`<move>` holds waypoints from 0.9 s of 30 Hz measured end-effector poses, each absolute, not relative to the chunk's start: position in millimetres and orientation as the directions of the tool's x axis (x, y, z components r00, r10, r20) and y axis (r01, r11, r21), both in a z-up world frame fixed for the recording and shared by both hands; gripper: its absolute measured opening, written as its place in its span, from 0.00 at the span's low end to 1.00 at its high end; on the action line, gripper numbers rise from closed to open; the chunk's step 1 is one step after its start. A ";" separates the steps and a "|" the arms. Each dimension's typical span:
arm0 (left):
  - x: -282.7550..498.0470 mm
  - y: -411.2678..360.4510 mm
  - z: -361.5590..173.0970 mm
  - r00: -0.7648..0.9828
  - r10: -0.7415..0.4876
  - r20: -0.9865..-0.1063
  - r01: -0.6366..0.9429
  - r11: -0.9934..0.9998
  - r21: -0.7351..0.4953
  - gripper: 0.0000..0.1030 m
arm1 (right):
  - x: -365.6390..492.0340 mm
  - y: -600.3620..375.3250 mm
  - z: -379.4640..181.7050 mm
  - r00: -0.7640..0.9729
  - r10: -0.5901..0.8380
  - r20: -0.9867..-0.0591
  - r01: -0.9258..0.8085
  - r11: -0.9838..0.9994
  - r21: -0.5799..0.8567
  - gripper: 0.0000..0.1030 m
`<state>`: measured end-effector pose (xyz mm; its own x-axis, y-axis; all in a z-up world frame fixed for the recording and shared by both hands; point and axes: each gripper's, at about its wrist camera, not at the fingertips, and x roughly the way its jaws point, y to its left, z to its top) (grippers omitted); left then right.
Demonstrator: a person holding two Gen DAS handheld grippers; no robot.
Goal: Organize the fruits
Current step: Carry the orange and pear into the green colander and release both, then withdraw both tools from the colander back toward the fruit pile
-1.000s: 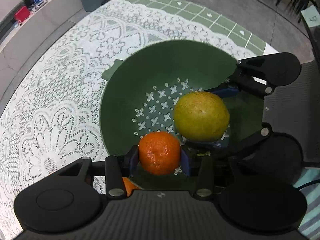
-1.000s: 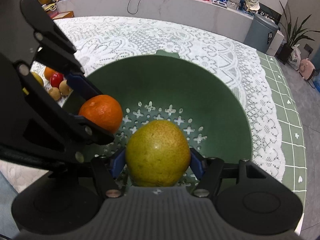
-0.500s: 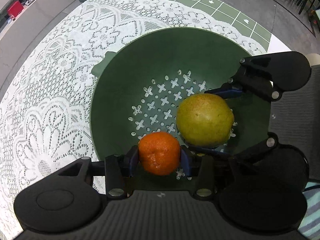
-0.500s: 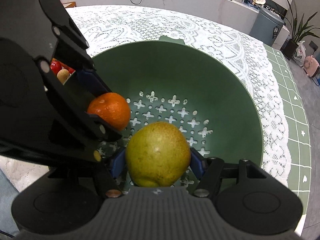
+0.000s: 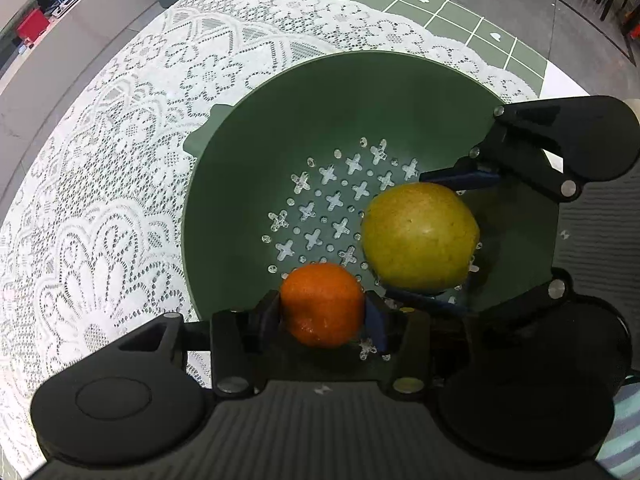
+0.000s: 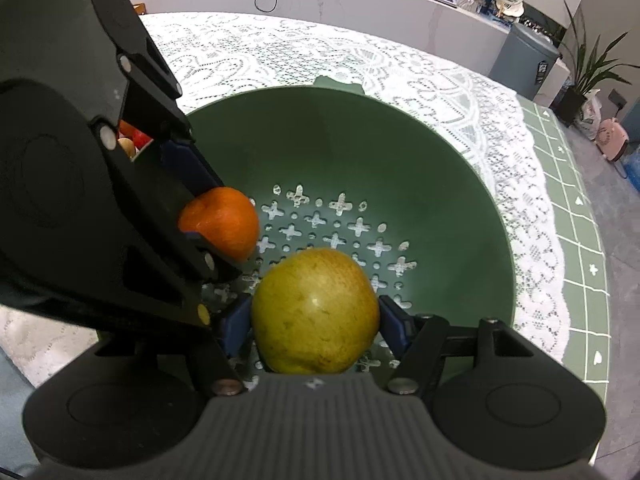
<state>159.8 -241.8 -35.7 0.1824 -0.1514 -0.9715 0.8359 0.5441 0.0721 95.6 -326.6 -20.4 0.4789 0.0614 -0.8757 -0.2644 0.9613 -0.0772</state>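
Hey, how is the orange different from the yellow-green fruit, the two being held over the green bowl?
The orange is bright orange with a glossy, dimpled skin; the yellow-green fruit is dull and lightly speckled. The orange is clearly the smaller of the two. The left gripper clamps the orange, while the right gripper clamps the yellow-green fruit. Both are roundish, whole, held between blue-padded jaws, and sit over the perforated floor of the green bowl.

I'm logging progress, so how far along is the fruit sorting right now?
Nothing lies loose in the green perforated plastic bowl yet. In hand: the left gripper clamps the round orange tangerine, and the right gripper clamps the yellow-green pear, both over the bowl. Left: releasing both, then the small fruits glimpsed on the table.
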 end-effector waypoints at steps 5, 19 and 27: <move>158.5 -239.8 -31.6 0.191 -0.150 -0.970 0.826 0.559 0.076 0.57 | 91.6 -327.3 -15.4 0.503 0.038 -0.864 -0.247 0.964 -0.102 0.67; 133.1 -198.1 19.1 0.343 -0.279 -0.897 0.756 0.649 0.087 0.61 | 67.7 -316.4 7.1 0.646 0.017 -0.763 -0.242 0.953 -0.184 0.81; 115.0 -150.4 42.6 0.430 -0.366 -0.825 0.672 0.740 0.022 0.63 | 54.7 -312.0 19.7 0.689 0.039 -0.724 -0.203 0.969 -0.141 0.81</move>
